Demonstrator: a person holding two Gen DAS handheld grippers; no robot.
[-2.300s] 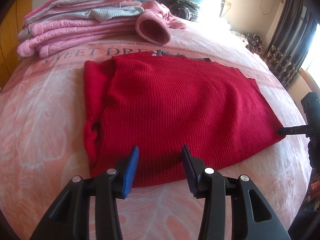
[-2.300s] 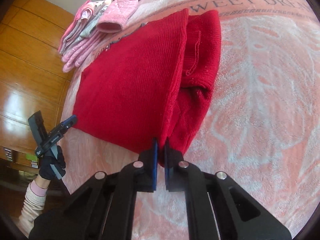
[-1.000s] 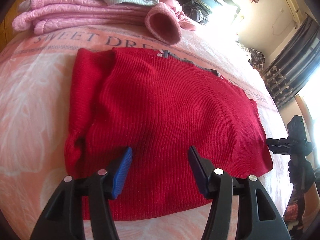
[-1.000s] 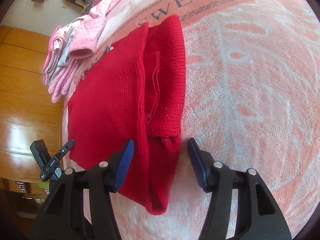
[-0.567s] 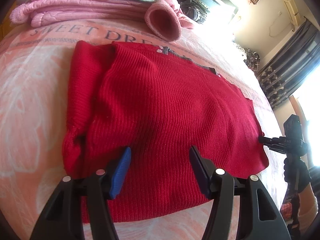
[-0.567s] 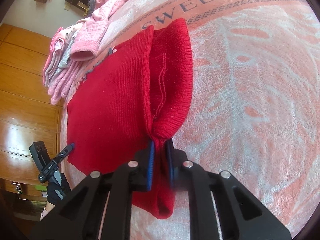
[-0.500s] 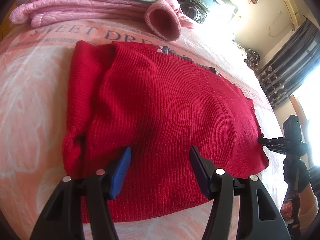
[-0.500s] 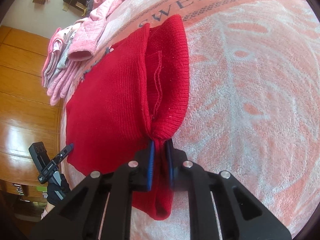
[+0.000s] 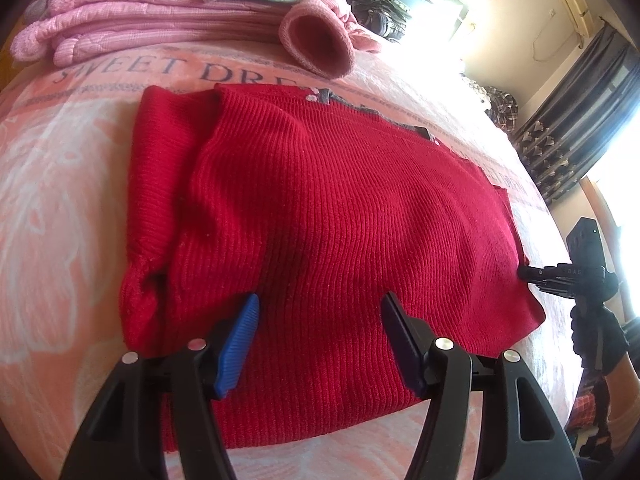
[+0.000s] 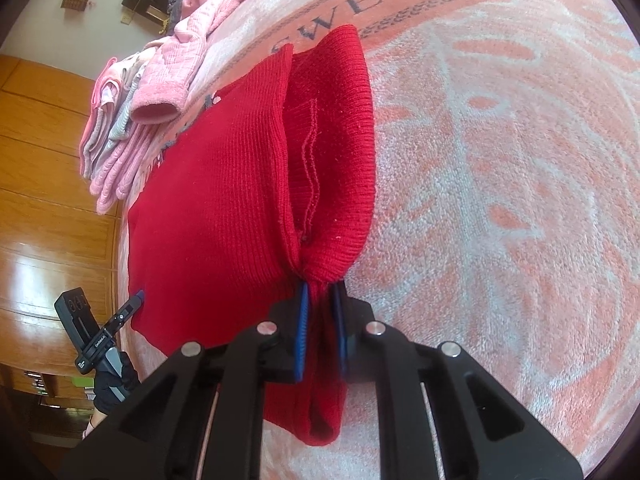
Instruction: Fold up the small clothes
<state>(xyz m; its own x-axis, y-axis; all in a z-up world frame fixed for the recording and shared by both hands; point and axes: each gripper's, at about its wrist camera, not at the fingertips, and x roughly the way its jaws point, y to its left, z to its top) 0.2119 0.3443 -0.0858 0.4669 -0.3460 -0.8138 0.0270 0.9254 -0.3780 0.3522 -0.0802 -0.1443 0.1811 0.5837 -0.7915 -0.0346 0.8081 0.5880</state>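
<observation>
**Red sweater on bed: right gripper clamped, left gripper spread**

The red sweater (image 9: pixel 344 216) lies flat on the pink blanket (image 9: pixel 60 184), below the printed lettering, with one sleeve folded along its side.

Left gripper (image 9: pixel 320 328): jaws stand wide apart above the near hem of the sweater. Nothing is held between them. Whether the blue pads (image 9: pixel 236 340) touch the knit cannot be told.

Right gripper (image 10: pixel 320 320): jaws are nearly closed, pinching a bunched section of the sweater's folded sleeve (image 10: pixel 332 152) at the cuff end. The fabric gathers into the pads and hangs below them.

A stack of pink clothes (image 9: pixel 132 20) sits on the blanket beyond the sweater, apart from it. A gloved hand (image 10: pixel 112 384) grips the left gripper's handle.
</observation>
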